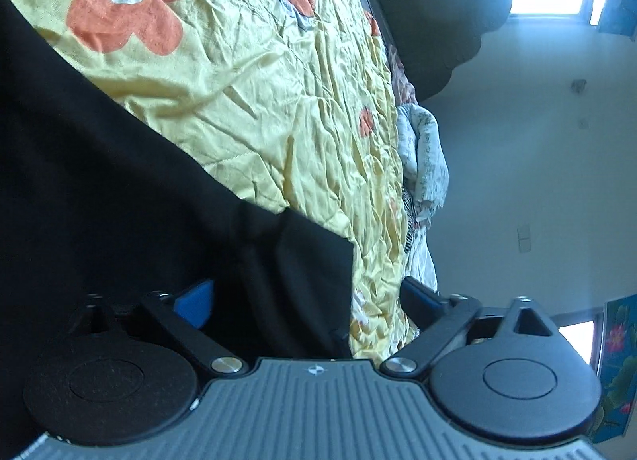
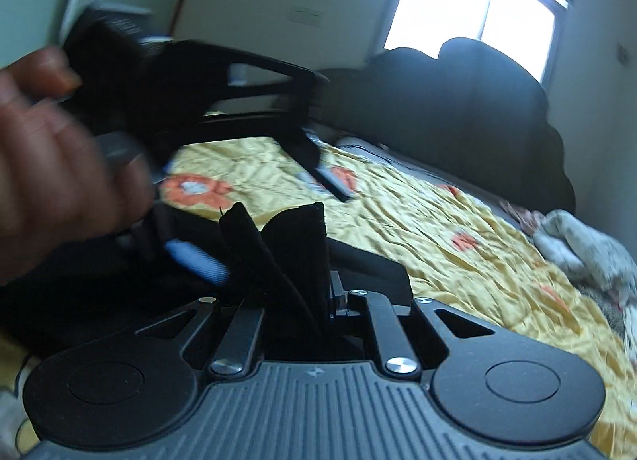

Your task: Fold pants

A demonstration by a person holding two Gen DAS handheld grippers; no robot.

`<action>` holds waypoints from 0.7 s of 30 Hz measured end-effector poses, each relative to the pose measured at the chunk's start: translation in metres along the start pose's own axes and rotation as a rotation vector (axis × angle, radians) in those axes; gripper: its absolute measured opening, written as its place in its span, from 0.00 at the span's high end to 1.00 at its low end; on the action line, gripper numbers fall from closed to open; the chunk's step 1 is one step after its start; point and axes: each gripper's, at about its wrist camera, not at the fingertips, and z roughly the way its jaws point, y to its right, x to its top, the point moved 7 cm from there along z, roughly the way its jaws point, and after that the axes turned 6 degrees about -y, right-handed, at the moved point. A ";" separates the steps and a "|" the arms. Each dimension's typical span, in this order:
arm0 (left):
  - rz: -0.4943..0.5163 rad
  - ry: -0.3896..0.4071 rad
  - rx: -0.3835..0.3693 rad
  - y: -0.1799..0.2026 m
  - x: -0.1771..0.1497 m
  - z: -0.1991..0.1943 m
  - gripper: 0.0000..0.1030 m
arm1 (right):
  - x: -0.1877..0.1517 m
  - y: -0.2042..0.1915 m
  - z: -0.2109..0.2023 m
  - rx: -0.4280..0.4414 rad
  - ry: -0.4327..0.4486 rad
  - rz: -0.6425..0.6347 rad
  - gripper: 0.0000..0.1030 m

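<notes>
1. The bed [image 1: 258,109], under a crumpled yellow cover with orange flowers, fills both views; a dark headboard [image 2: 477,109] stands at the far end below a bright window [image 2: 477,2].
2. The pants [image 1: 99,201], black, lie on the cover. In the left wrist view they run as a long dark band from the far left down to the near middle, ending in a square hem between the fingers.
3. The left gripper [image 1: 306,300] is spread, with that hem in the gap. The blue pad [image 1: 197,300] on the left sits against the cloth, but the right finger stands clear of it, so nothing is pinched.
4. The right gripper [image 2: 278,257] is pressed together on an upright bunch of pants cloth.
5. The hand [image 2: 51,157] holding the left gripper shows at the left of the right wrist view, blurred.
6. My judgement: the left gripper is the one that has yet to close, and the hem lies straight ahead of it along the band's long axis.
7. Hard to tell: which end of the pants each gripper has, how many layers lie in each, and the waist, which is out of view.
</notes>
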 end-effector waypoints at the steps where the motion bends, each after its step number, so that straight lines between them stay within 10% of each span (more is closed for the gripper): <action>1: -0.004 -0.011 0.004 -0.002 0.001 0.002 0.41 | -0.001 -0.004 0.001 0.003 -0.006 -0.022 0.89; 2: -0.007 -0.031 0.010 -0.003 0.002 0.004 0.62 | -0.003 -0.008 0.002 0.002 -0.019 -0.041 0.89; 6: -0.002 -0.042 0.044 -0.015 -0.003 0.009 0.91 | -0.008 -0.015 0.007 -0.025 -0.054 -0.094 0.78; 14: 0.168 0.026 0.124 -0.008 -0.010 -0.001 0.96 | -0.004 -0.029 -0.005 -0.003 -0.054 -0.107 0.84; 21: 0.480 0.175 0.339 0.010 -0.023 -0.043 0.95 | 0.006 -0.054 -0.013 0.118 -0.039 -0.057 0.88</action>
